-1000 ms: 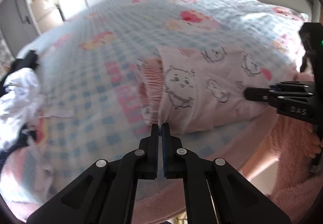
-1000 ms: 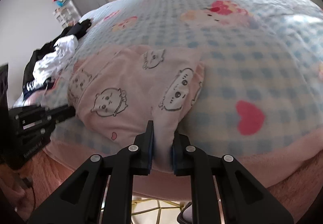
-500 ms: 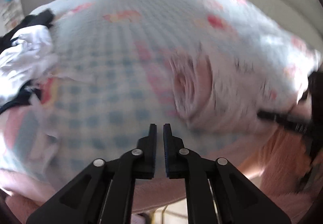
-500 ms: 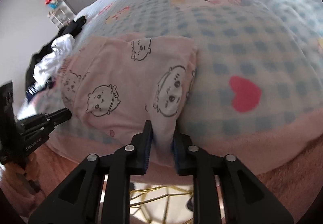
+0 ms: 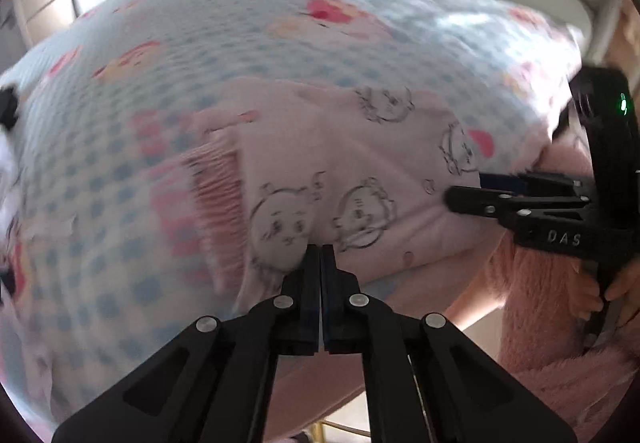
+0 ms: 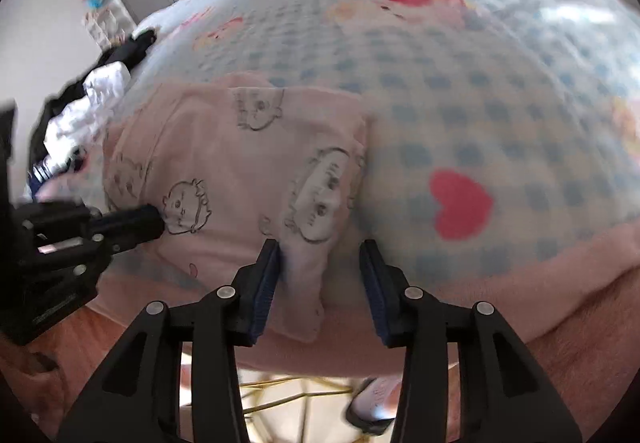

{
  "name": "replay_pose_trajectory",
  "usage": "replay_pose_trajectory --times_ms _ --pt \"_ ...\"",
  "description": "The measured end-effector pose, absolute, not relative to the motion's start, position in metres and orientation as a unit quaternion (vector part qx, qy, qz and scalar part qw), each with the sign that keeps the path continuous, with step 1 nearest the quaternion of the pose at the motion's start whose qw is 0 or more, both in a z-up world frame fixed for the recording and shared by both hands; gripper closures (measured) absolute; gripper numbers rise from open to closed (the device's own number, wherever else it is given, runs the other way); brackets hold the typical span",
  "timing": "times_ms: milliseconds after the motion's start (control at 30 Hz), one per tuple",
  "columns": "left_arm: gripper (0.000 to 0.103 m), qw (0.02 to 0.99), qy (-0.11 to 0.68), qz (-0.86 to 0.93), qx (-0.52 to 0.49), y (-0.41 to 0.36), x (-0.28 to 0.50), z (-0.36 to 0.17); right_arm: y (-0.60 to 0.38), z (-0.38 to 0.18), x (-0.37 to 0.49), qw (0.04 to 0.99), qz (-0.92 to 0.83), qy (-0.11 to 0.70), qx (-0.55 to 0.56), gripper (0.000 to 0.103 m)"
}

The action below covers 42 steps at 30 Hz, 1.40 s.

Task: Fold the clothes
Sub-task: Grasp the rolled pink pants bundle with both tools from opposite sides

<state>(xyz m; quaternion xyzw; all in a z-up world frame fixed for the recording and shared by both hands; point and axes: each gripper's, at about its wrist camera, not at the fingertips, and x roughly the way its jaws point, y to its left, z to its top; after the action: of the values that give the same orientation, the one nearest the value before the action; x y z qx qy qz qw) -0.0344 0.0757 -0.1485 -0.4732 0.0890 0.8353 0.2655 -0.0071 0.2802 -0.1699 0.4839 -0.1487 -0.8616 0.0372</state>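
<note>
A folded pink garment [image 5: 340, 147] printed with cartoon faces lies at the near edge of the bed, its ribbed waistband [image 5: 218, 199] on the left. In the left wrist view my left gripper [image 5: 321, 255] is shut, its tips resting against the garment's near edge with no cloth seen between them. From the right wrist view the garment [image 6: 224, 163] has a loose corner hanging between the fingers of my right gripper [image 6: 319, 247], which is open. That view has the left gripper [image 6: 154, 219] touching the garment's left side. The right gripper [image 5: 468, 189] sits at the garment's right end.
A blue checked quilt [image 6: 480, 83] covers the bed, with a pink fleece blanket [image 6: 520, 283] along its near edge. A pile of black and white clothes [image 6: 92, 99] lies far left. A hand in a fuzzy pink sleeve [image 5: 532, 303] holds the right gripper. Floor lies below.
My right gripper has opened and let go of the garment's corner. The left gripper swung away to the left, then came back to the garment's near edge, staying shut.
</note>
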Motion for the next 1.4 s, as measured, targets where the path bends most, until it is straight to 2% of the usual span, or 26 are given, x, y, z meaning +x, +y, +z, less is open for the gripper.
replay_pose_trajectory --times_ms 133,233,300,433,500,667,733,800,833,867,933,1067,1133,1167,1200,1267,1400 --pt "0.099 0.268 0.060 0.853 -0.444 0.067 -0.037 -0.125 0.296 -0.155 0.001 0.028 -0.874 -0.185 0.448 0.058" --pt "0.096 0.299 0.086 0.853 -0.419 0.090 -0.043 -0.113 0.299 -0.144 -0.004 0.036 -0.889 -0.193 0.413 0.058" --pt "0.092 0.309 0.098 0.847 -0.420 0.108 -0.056 -0.117 0.293 -0.143 -0.016 0.049 -0.895 -0.185 0.403 0.058" --pt "0.094 0.263 0.143 0.834 -0.463 0.124 -0.083 -0.141 0.283 -0.163 -0.048 0.023 -0.885 -0.133 0.446 0.057" --pt "0.098 0.259 0.101 0.839 -0.467 0.107 -0.089 -0.140 0.293 -0.169 -0.043 0.014 -0.883 -0.140 0.447 0.057" --pt "0.096 0.246 -0.117 0.861 -0.429 0.038 -0.098 -0.118 0.327 -0.164 -0.018 -0.047 -0.887 -0.163 0.429 0.058" --pt "0.094 0.233 -0.101 0.867 -0.429 0.039 -0.093 -0.120 0.338 -0.160 -0.012 -0.012 -0.882 -0.221 0.416 0.055" --pt "0.090 0.220 -0.085 0.873 -0.428 0.039 -0.089 -0.123 0.334 -0.154 -0.010 0.032 -0.883 -0.249 0.397 0.052" --pt "0.086 0.213 -0.077 0.875 -0.427 0.039 -0.087 -0.124 0.331 -0.151 -0.009 0.053 -0.883 -0.260 0.388 0.047" --pt "0.082 0.207 -0.069 0.878 -0.426 0.039 -0.084 -0.125 0.321 -0.149 -0.009 0.065 -0.888 -0.245 0.385 0.045" --pt "0.082 0.194 -0.054 0.883 -0.425 0.040 -0.080 -0.127 0.300 -0.153 -0.015 0.070 -0.892 -0.191 0.403 0.046" --pt "0.081 0.165 -0.029 0.891 -0.421 0.038 -0.072 -0.131 0.286 -0.172 -0.020 0.020 -0.884 -0.126 0.450 0.048" --pt "0.074 0.171 -0.081 0.885 -0.425 0.021 -0.073 -0.129 0.295 -0.168 -0.014 0.004 -0.887 -0.136 0.442 0.048" --pt "0.059 0.190 -0.104 0.876 -0.432 0.016 -0.073 -0.130 0.301 -0.165 -0.010 -0.004 -0.888 -0.143 0.437 0.048" --pt "0.052 0.220 -0.122 0.860 -0.443 0.014 -0.073 -0.133 0.306 -0.164 -0.007 -0.011 -0.889 -0.154 0.431 0.048" --pt "0.051 0.253 -0.141 0.842 -0.455 0.016 -0.072 -0.138 0.316 -0.160 -0.003 -0.026 -0.890 -0.178 0.418 0.047" --pt "0.051 0.242 -0.112 0.834 -0.483 0.033 -0.075 -0.159 0.325 -0.159 -0.004 0.014 -0.881 -0.234 0.410 0.046"
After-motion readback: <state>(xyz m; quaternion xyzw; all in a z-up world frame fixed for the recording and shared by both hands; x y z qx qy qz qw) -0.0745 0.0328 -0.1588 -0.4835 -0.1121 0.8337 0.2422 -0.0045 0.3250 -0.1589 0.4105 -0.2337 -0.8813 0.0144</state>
